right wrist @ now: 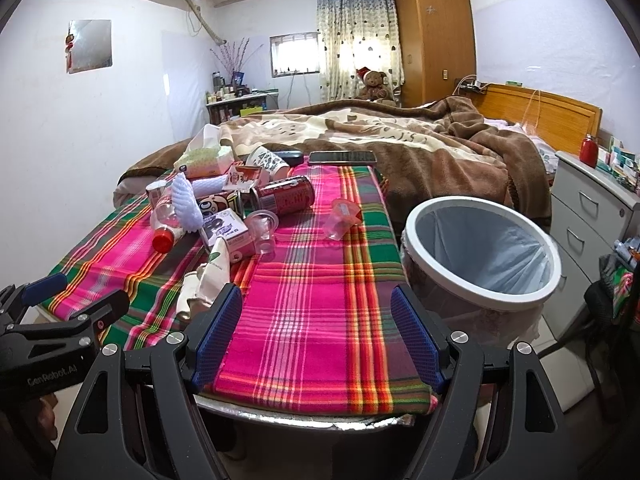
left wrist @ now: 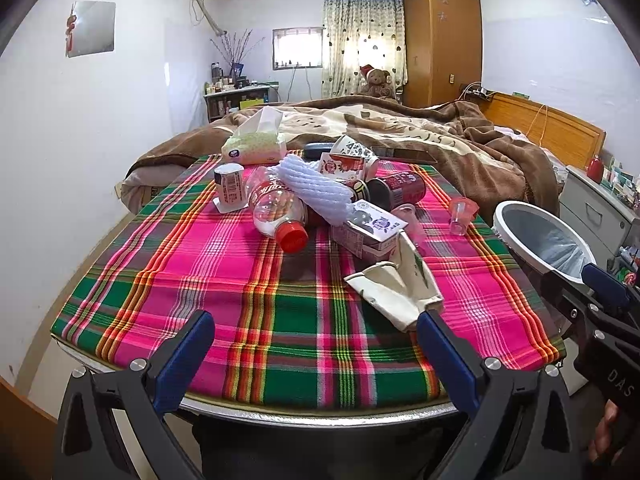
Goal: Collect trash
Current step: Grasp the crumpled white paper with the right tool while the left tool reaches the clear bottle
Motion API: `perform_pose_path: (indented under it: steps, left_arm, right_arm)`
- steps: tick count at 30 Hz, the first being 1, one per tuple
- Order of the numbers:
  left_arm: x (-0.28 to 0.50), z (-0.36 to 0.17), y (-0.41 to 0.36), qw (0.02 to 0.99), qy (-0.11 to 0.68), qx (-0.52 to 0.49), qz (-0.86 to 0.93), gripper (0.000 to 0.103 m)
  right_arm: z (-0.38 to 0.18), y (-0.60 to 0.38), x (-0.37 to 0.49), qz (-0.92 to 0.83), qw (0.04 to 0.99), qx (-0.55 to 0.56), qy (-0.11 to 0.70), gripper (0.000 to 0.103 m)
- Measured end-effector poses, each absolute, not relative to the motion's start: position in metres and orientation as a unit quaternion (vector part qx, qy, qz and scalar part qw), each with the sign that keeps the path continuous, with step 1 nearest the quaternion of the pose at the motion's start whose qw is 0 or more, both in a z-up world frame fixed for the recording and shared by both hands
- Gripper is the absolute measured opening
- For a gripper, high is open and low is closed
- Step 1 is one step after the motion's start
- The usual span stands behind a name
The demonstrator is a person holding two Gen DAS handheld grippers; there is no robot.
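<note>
A heap of trash lies on the plaid tablecloth [left wrist: 240, 300]: a clear bottle with a red cap [left wrist: 280, 212], white foam netting [left wrist: 316, 188], a red can [left wrist: 400, 190], a small carton [left wrist: 372, 232], a crumpled paper cup [left wrist: 396, 284] and clear plastic cups [left wrist: 462, 212]. My left gripper [left wrist: 316, 340] is open and empty at the table's near edge. My right gripper [right wrist: 316, 332] is open and empty over the near right part of the cloth [right wrist: 312, 300]. A white-rimmed bin [right wrist: 484, 248] with a liner stands right of the table. The crumpled cup [right wrist: 212, 276] lies by my right gripper's left finger.
A tissue pack [left wrist: 252, 146], a phone [right wrist: 342, 157] and a dark case [right wrist: 288, 155] lie at the table's far edge. A bed with a brown blanket [right wrist: 420, 148] lies behind. A drawer cabinet [right wrist: 592, 208] stands at the right. The bin also shows in the left wrist view [left wrist: 544, 240].
</note>
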State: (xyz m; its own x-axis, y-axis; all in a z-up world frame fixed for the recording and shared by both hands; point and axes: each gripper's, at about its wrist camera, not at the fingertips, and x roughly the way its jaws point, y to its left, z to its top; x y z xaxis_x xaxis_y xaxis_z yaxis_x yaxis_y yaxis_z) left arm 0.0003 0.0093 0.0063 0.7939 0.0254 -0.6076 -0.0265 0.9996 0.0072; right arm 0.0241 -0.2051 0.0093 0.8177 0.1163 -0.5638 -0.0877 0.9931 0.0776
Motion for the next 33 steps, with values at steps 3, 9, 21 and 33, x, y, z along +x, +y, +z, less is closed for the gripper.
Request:
perform_pose_path:
  steps: [3,9,21,33]
  left_arm:
    - [0.007,0.005,0.019,0.946,0.325,-0.013,0.014,0.102]
    - [0.03,-0.004,0.043,0.939,0.342,-0.026,0.022,0.102]
    - [0.097,-0.008,0.089,0.932,0.358,-0.056,0.017,0.102]
    - [0.157,-0.011,0.098,0.927,0.368,-0.075,0.017,0.102]
  right_arm:
    - [0.004,-0.202,0.031,0.074,0.95,0.033,0.302,0.078]
    - [-0.007,-0.187,0.047,0.109,0.941,0.034,0.319,0.078]
    - [-0.026,-0.148,0.076,0.173,0.914,0.028,0.366,0.055]
    - [-0.032,-0.148,0.093,0.167,0.91,0.029,0.378,0.016]
